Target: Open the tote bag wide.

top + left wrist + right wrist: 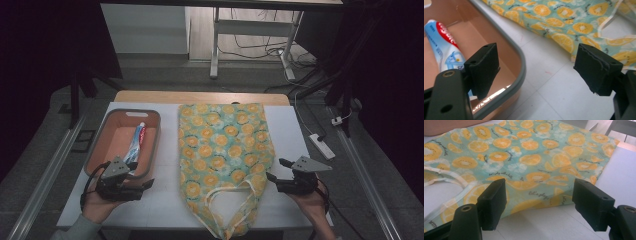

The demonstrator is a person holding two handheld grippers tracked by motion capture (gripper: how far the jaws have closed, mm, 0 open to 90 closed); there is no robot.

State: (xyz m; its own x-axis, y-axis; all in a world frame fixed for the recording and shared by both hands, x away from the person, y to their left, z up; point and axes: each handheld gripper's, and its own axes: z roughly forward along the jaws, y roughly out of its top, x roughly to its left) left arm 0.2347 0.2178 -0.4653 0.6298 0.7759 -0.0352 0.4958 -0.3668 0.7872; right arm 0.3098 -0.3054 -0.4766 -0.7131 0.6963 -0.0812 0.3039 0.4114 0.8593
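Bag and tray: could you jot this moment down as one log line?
left gripper: open, beside tray | right gripper: open, at bag edge | toothpaste: in tray | bag: flat on table

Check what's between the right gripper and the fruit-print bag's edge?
Nothing: bare white table between the open right gripper and the fruit-print bag, seen in the right gripper view; the high view agrees.
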